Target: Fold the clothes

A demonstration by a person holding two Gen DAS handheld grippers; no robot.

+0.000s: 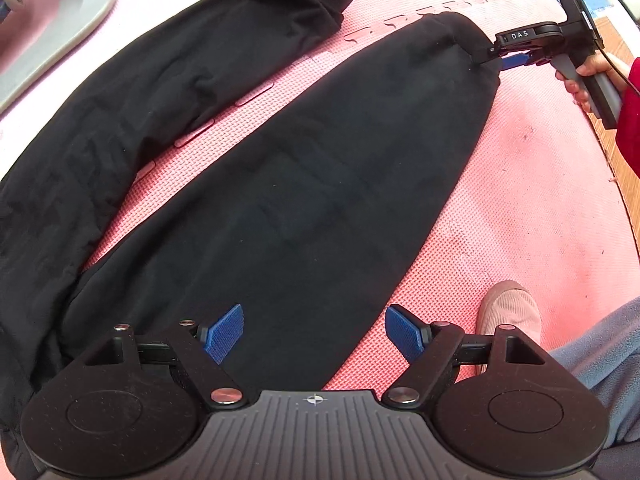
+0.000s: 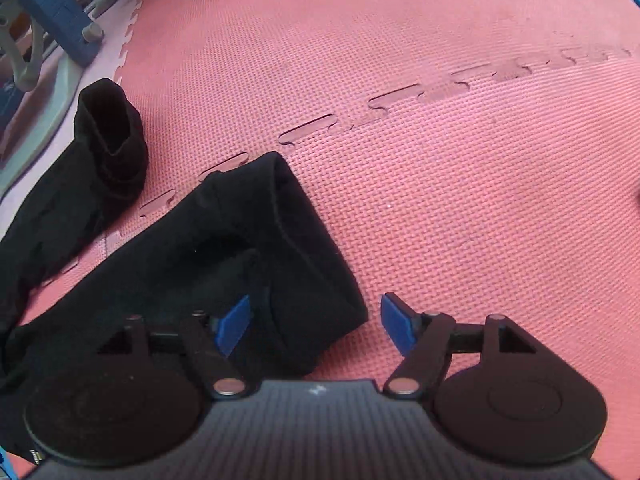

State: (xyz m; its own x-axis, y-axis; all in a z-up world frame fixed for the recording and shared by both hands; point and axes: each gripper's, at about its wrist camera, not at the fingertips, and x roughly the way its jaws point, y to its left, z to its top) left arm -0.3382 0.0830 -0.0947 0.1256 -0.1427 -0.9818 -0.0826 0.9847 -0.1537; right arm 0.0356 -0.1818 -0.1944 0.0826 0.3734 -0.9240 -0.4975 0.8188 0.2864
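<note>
Black trousers [image 1: 304, 184] lie spread on the pink foam mat [image 1: 520, 208], two legs splayed apart in a V with mat showing between them. Waist end sits near the left gripper [image 1: 314, 334], cuffs far from it.

Left gripper: blue pads [image 1: 224, 334] spread wide, released, holding nothing. The near leg's upper part lies between and under the two pads; left pad over fabric, right pad roughly over the fabric's right edge where it meets the mat. Cannot tell if the pads touch the cloth.

Right gripper [image 2: 316, 326]: in its own view the blue fingers are spread wide, released. The cuff [image 2: 304, 248] of the near leg lies between them, hem corner ending in the gap just short of the right pad [image 2: 396, 328]; left pad overlaps the fabric, right pad over bare mat. In the left wrist view the same gripper [image 1: 506, 56] sits at the far cuff, blue fingertip against the hem edge, held by a hand [image 1: 588, 76] with a red sleeve [image 1: 630, 120]. No clamp on the cloth visible.

Other leg [image 2: 60, 208] lies to the left, its cuff [image 2: 114, 136] standing open, apart from both grippers.

A pink slipper [image 1: 508, 312] and grey trouser leg [image 1: 608, 360] of the person are on the mat just right of the left gripper. Grey and blue plastic furniture [image 2: 56, 20] at the mat's far-left edge.
</note>
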